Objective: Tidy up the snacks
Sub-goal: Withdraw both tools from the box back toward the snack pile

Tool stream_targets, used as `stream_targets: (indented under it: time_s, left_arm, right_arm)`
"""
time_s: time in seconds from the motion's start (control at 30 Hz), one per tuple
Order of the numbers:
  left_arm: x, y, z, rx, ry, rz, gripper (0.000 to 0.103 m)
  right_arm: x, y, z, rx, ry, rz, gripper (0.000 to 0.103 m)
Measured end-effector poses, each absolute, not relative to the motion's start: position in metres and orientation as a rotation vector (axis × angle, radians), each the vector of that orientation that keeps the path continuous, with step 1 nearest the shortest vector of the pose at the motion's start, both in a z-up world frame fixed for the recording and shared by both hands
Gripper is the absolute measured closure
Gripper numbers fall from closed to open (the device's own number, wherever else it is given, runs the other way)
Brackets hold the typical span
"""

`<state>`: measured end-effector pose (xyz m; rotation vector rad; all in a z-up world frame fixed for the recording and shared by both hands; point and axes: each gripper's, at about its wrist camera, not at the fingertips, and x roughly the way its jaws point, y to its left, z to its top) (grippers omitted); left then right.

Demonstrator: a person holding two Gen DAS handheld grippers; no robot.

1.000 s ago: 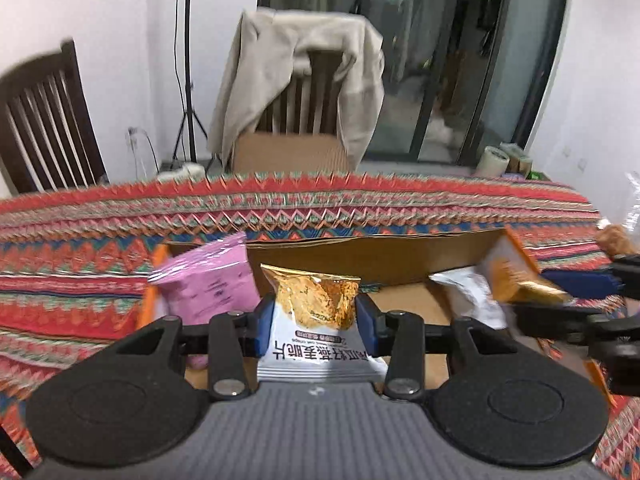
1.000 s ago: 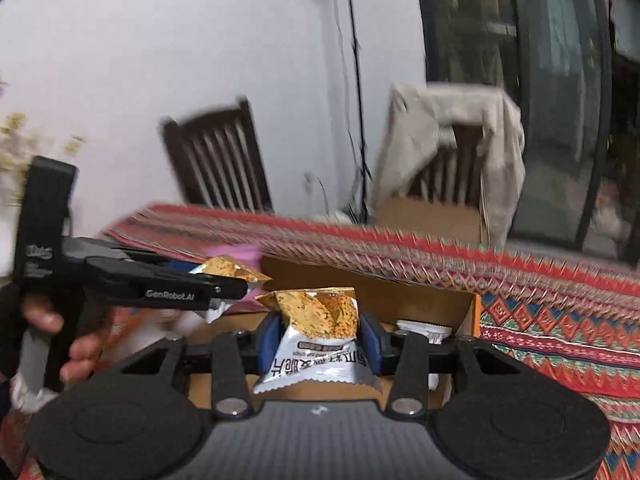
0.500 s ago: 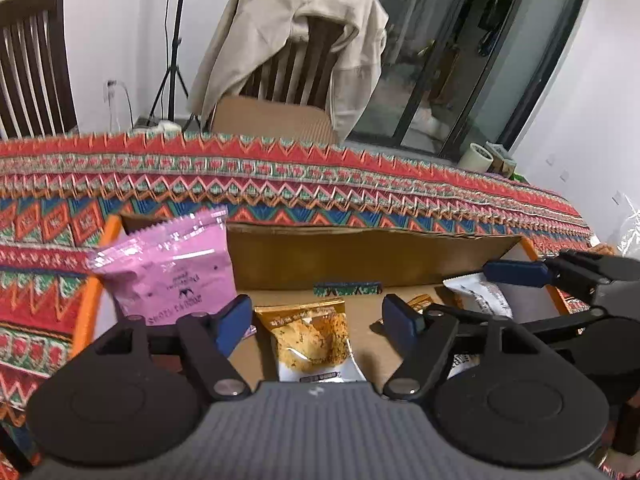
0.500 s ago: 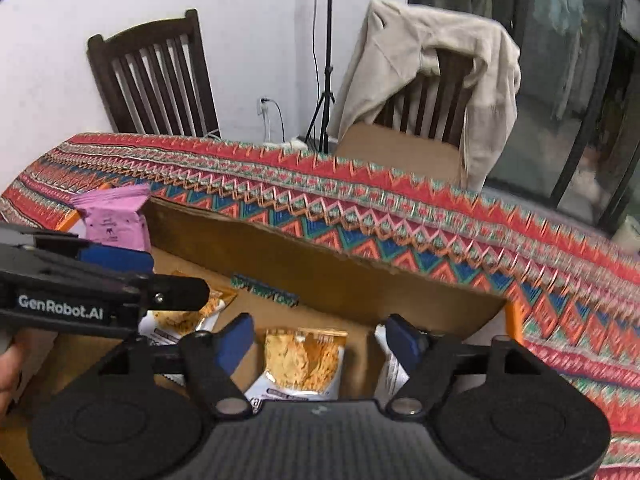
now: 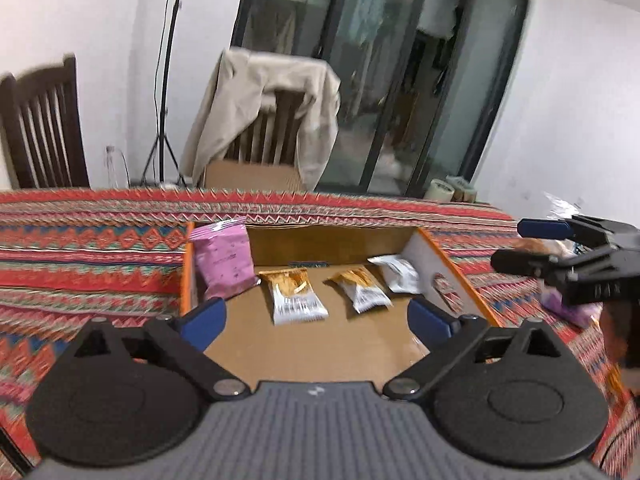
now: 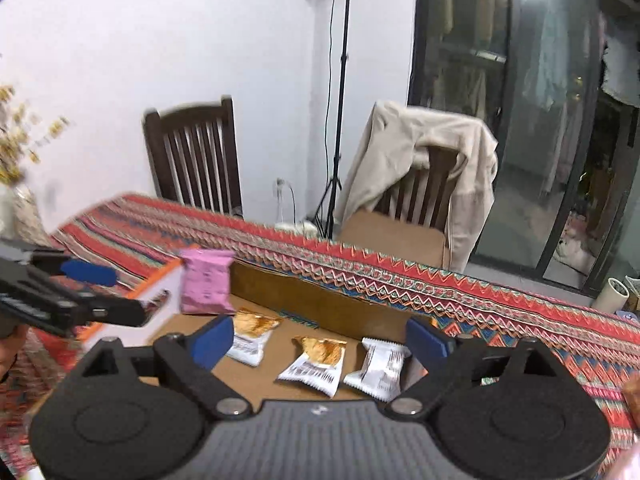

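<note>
An open cardboard box [image 5: 320, 245] lies on the patterned tablecloth. Inside lie two golden-and-white snack packets [image 5: 294, 295] [image 5: 359, 289], a white packet [image 5: 394, 267] at the right and a pink packet [image 5: 224, 262] leaning at the left. My left gripper [image 5: 318, 316] is open and empty, above the box's near side. My right gripper [image 6: 318, 340] is open and empty too, above the same packets [image 6: 251, 334] [image 6: 318, 362] [image 6: 378, 368]. The pink packet [image 6: 206, 282] shows at the left there. The right gripper also shows at the right in the left wrist view [image 5: 536, 246].
The table [image 5: 80, 248] carries a red zigzag cloth. More snack bags [image 5: 568, 304] lie on it right of the box. A chair with a beige jacket [image 5: 264, 116] and a dark wooden chair [image 5: 40, 128] stand behind. A vase of dried flowers [image 6: 20, 184] stands far left.
Both grippers held a golden-and-white packet a second ago. Both opened, dropped the packets in the box, then pulled back and up from it.
</note>
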<state>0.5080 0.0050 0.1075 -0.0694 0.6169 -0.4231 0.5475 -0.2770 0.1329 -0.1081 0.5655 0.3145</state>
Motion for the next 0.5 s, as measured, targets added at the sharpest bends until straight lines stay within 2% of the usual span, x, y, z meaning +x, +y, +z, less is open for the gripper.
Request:
stream_targets:
  time_s: [0.1,0.17,0.2,0.33,0.5]
  left_arm:
    - [0.443,0.015,0.119,-0.016,0.534,-0.408,0.0]
    - [0.407,0.019,0.12,0.009,0.491,-0.409,0.0]
    - [0.39,0.021,0.117,0.011,0.485,-0.403,0.0]
    - [0.33,0.023,0.098,0.017,0.473,-0.343,0.0]
    - [0.27,0.022,0.074,-0.016,0.464,-0.262,0.0]
  right_arm:
    - [0.495,-0.287,0.144,-0.075,0.513,0.339,0.009]
    - [0.459,-0.296,0.148,-0.038,0.473,0.361,0.001]
    - [0.444,-0.3,0.148,-0.008,0.455,0.372,0.0]
    - [0.379,-0.316,0.142,0.1,0.416,0.414,0.0]
    - [0.302,-0.319,0.126,0.08,0.35,0.357,0.0]
